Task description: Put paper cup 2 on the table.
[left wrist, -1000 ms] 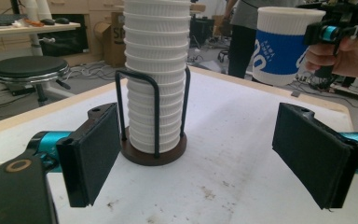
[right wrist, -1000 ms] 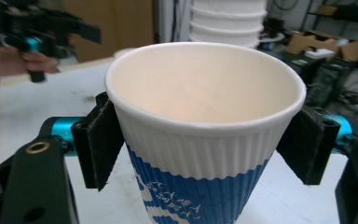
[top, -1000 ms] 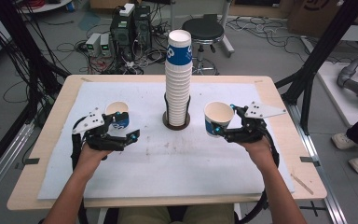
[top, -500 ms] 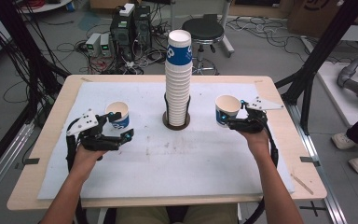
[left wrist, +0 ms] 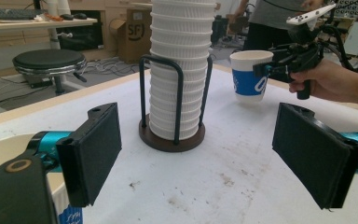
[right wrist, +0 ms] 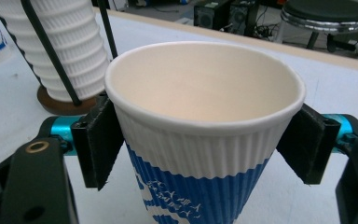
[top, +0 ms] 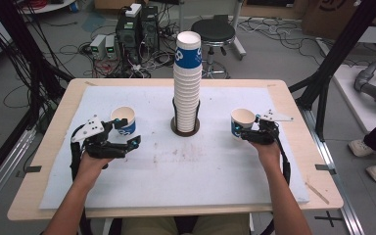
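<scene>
A tall stack of white ribbed paper cups (top: pixel 187 78) (left wrist: pixel 182 70) (right wrist: pixel 56 46) stands in a black wire holder at the table's middle. My right gripper (top: pixel 242 129) (right wrist: pixel 203 140) is shut on a blue-and-white paper cup (top: pixel 243 121) (right wrist: pixel 205 154), upright and low over the white mat to the right of the stack. It also appears far off as the held cup (left wrist: pixel 249 74). My left gripper (top: pixel 127 134) (left wrist: pixel 196 154) is open with nothing between its pads. A second cup (top: pixel 124 120) (left wrist: pixel 2 156) stands just outside its left jaw.
A white mat (top: pixel 186 176) covers the wooden table (top: pixel 318 196). Beyond the far edge are a black stool (top: pixel 215 29), computer boxes (top: pixel 137 29) and cables on the floor. A person's shoes (top: pixel 372 156) are at the right.
My right gripper carried its cup to the right, away from the stack, then lowered it towards the mat. The left gripper and the cup beside it have barely moved.
</scene>
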A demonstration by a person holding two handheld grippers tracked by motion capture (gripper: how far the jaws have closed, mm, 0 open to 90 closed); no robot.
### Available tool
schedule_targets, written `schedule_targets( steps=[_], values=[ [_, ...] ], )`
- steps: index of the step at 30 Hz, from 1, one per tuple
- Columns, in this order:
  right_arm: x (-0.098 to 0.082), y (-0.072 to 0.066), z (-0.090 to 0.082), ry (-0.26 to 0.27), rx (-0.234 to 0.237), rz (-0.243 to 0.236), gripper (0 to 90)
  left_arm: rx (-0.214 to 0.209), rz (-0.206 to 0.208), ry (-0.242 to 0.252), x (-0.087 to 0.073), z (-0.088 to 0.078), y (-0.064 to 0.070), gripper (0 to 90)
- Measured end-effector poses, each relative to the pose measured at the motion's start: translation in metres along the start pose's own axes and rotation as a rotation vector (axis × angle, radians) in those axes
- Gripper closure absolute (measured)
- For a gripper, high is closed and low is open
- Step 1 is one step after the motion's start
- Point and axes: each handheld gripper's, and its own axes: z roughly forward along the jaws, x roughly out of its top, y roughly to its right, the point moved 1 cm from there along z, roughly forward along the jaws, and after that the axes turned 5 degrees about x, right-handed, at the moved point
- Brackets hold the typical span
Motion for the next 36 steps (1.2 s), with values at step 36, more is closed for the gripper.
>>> schedule_targets(
  steps=[36],
  values=[
    [-0.031,0.006,-0.049,-0.155,0.040,0.059,18.5,0.003,-0.021,-0.011,-0.004,0.002,-0.002,15.5]
  ],
)
